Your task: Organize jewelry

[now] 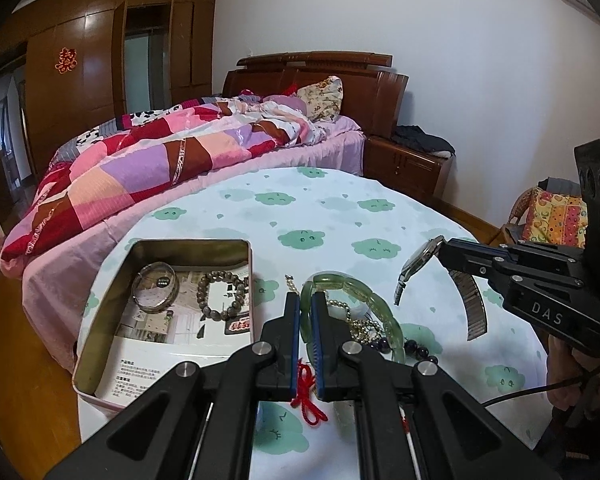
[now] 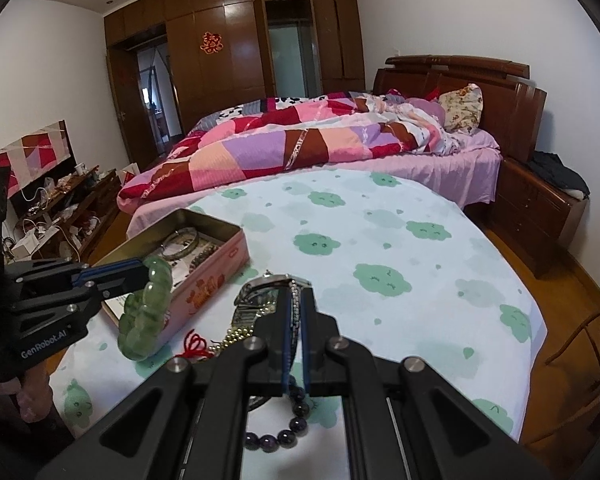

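- Left wrist view: black arms of the left gripper [image 1: 305, 300] fill the foreground, its blue-padded jaws pinched tight on the rim of a green jade bangle [image 1: 384, 312]
- Under those jaws a red knotted cord [image 1: 309, 396] lies on the cloud-print tablecloth [image 1: 340, 208]
- Inside the bangle's ring sits a tangle of gold bead chain [image 1: 362, 326], with a dark purple bead bracelet [image 1: 418, 350] just beside it
- To the left stands an open tin box [image 1: 100, 320] holding a silver bangle [image 1: 155, 287] and a brown bead bracelet [image 1: 221, 294] over printed paper
- At the right, the right gripper [image 1: 444, 246] has a metal wristwatch [image 1: 418, 260] clamped in its closed tips, the strap hanging clear of the cloth
- Right wrist view: nearest are the right gripper [image 2: 296, 300] arms and the dark purple bead bracelet [image 2: 296, 412] below them on the tablecloth [image 2: 420, 216]
- Its jaws are closed on the wristwatch [image 2: 268, 288] band, the watch face just ahead of the tips
- At the left, the left gripper [image 2: 140, 272] grips the green jade bangle [image 2: 148, 312] next to the pink-sided tin box [image 2: 204, 284]
- A patchwork quilt [image 2: 280, 140] covers the bed behind the table
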Action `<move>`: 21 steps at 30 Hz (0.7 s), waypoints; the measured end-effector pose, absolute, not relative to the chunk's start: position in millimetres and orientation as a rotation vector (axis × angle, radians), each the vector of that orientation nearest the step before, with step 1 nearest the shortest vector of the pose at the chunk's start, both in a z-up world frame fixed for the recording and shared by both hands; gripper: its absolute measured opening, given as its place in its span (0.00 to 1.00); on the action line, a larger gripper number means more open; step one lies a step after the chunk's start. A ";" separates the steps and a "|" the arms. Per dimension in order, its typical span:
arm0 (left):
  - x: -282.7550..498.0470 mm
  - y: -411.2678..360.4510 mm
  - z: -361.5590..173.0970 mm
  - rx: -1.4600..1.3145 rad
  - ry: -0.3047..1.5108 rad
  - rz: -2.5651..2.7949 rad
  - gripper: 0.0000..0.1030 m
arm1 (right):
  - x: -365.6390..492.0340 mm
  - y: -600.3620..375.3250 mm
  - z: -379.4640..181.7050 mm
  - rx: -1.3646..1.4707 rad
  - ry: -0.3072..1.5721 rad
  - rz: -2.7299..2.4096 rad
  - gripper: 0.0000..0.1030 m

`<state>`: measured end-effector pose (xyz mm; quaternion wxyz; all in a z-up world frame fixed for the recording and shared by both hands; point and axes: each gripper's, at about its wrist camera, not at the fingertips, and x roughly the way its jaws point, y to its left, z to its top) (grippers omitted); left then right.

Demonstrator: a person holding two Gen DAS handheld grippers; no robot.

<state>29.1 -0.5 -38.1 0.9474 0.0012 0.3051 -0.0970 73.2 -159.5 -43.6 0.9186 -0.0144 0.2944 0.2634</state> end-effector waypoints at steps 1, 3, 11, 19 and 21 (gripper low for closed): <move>29.0 0.6 -37.1 0.001 0.619 -0.196 0.04 | 72.8 -158.7 -42.9 -0.029 0.603 0.544 0.05; 29.0 3.1 -35.5 -0.002 0.615 -0.191 0.04 | 72.2 -156.0 -41.2 -0.033 0.600 0.549 0.05; 30.9 20.4 -26.1 -0.023 0.598 -0.155 0.04 | 75.6 -143.2 -32.8 -0.039 0.593 0.572 0.06; 41.8 60.2 -14.0 -0.045 0.574 -0.070 0.04 | 84.3 -120.5 -21.3 -0.055 0.582 0.608 0.05; 45.6 74.5 -10.5 -0.048 0.566 -0.039 0.04 | 87.5 -114.5 -18.9 -0.055 0.584 0.617 0.05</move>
